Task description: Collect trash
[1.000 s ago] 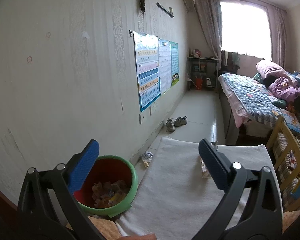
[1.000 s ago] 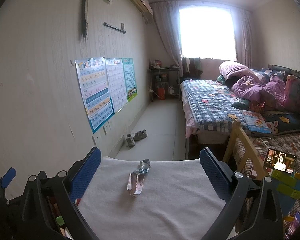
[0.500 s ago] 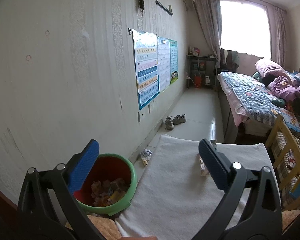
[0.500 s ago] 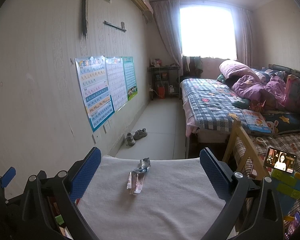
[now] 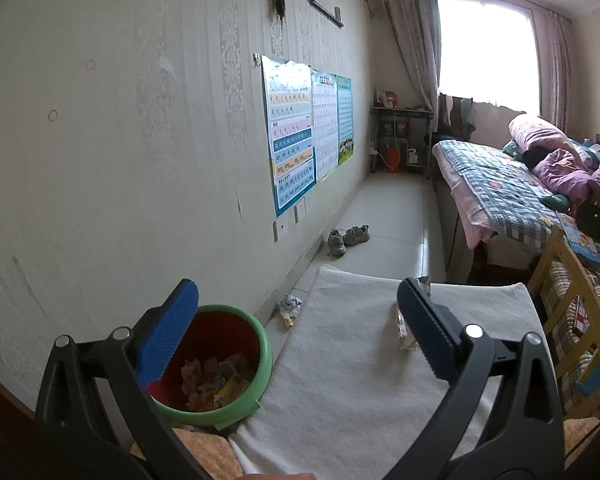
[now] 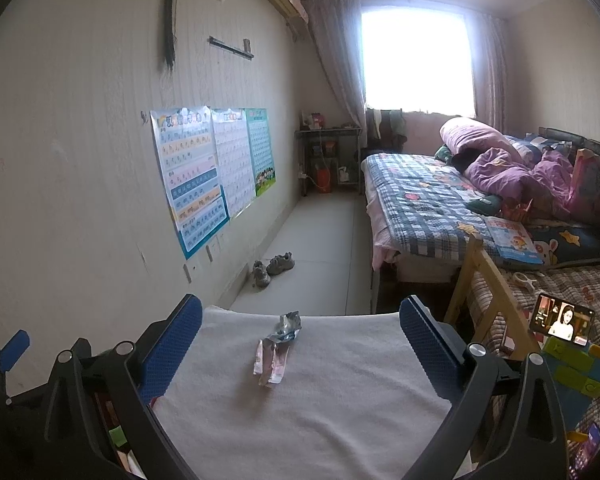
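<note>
A crumpled silver and pink wrapper [image 6: 278, 346] lies on the white towel-covered counter [image 6: 340, 400], straight ahead between the right gripper's [image 6: 300, 344] wide-apart jaws, pointing away. The left gripper [image 5: 298, 326], empty with jaws apart too, sits farther off by the green bin [image 5: 260, 364].

Trash on the towel, bin beside it

A crumpled silvery wrapper [image 6: 277, 350] lies flat on the white towel [image 6: 320, 400]. The green-rimmed red bin [image 5: 220, 364] stands upright at the towel's left edge, partly filled with wrappers; another crumpled scrap [image 5: 290, 307] lies on the floor beyond.
</note>
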